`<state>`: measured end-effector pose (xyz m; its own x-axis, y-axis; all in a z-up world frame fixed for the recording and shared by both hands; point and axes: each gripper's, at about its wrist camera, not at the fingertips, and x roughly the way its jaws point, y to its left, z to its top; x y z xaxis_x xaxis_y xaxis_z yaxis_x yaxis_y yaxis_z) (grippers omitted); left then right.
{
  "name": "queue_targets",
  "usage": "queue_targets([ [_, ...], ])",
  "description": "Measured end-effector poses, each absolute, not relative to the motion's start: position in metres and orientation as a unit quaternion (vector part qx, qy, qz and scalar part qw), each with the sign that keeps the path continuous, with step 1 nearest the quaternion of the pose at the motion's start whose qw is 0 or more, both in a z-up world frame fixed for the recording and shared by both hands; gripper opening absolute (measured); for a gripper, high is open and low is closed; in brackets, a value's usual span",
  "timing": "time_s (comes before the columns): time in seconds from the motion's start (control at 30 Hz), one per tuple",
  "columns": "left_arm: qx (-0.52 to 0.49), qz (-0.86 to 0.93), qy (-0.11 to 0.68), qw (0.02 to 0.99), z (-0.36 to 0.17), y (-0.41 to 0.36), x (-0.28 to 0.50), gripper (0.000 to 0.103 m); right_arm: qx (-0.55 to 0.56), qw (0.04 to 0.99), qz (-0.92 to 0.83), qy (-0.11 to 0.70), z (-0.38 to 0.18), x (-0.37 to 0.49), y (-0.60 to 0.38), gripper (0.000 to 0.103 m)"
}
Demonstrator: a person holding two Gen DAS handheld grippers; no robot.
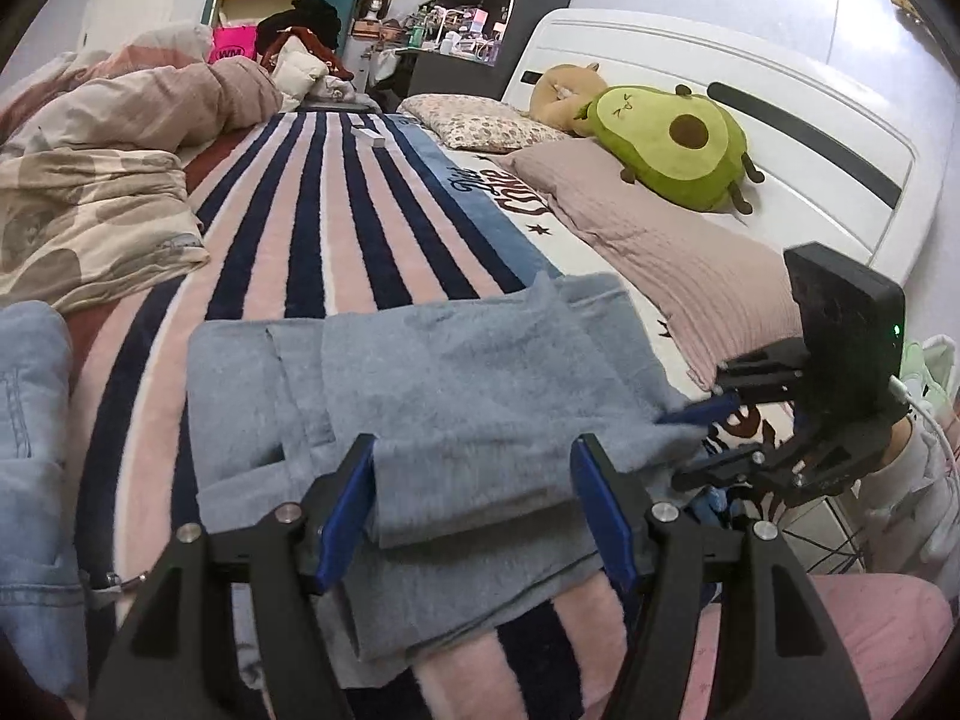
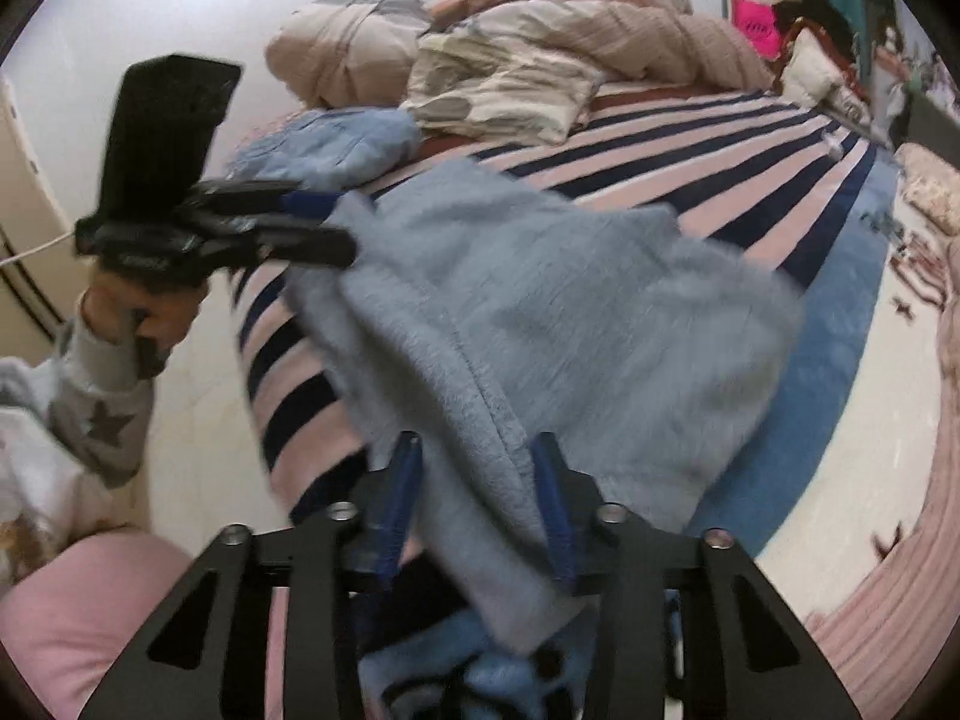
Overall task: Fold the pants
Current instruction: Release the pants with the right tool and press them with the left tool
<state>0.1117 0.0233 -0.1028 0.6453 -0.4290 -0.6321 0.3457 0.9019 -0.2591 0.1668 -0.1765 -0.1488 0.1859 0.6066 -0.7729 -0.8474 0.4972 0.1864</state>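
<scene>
Two hand-held grippers at work on grey pants (image 1: 456, 396) lying on a striped blanket (image 1: 336, 228) on the bed.

Left hand-held gripper (image 1: 474, 468) has its blue fingers (image 1: 348, 498) spread wide, straddling the folded edge of the pants without pinching it. Right hand-held gripper (image 2: 480, 498) also stands parted, a ridge of the grey fabric rising between its fingers (image 2: 555, 510); whether they press the cloth I cannot tell. A denim garment (image 1: 30, 450) lies just beside the pants, a crumpled duvet (image 1: 108, 168) behind it, and an avocado plush (image 1: 672, 147) rests on the pillows (image 1: 648, 240) by the headboard.
</scene>
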Motion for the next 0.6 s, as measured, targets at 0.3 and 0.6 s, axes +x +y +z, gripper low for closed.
queue_targets([
  [0.3, -0.067, -0.239, 0.348, 0.904, -0.098, 0.015, 0.107, 0.061, -0.155, 0.737, 0.496, 0.432, -0.153, 0.145, -0.175, 0.030],
  [0.6, -0.018, -0.247, 0.392, 0.886, -0.119, 0.000, 0.099, 0.014, -0.130, 0.745, 0.487, 0.437, -0.149, 0.141, -0.181, 0.032],
])
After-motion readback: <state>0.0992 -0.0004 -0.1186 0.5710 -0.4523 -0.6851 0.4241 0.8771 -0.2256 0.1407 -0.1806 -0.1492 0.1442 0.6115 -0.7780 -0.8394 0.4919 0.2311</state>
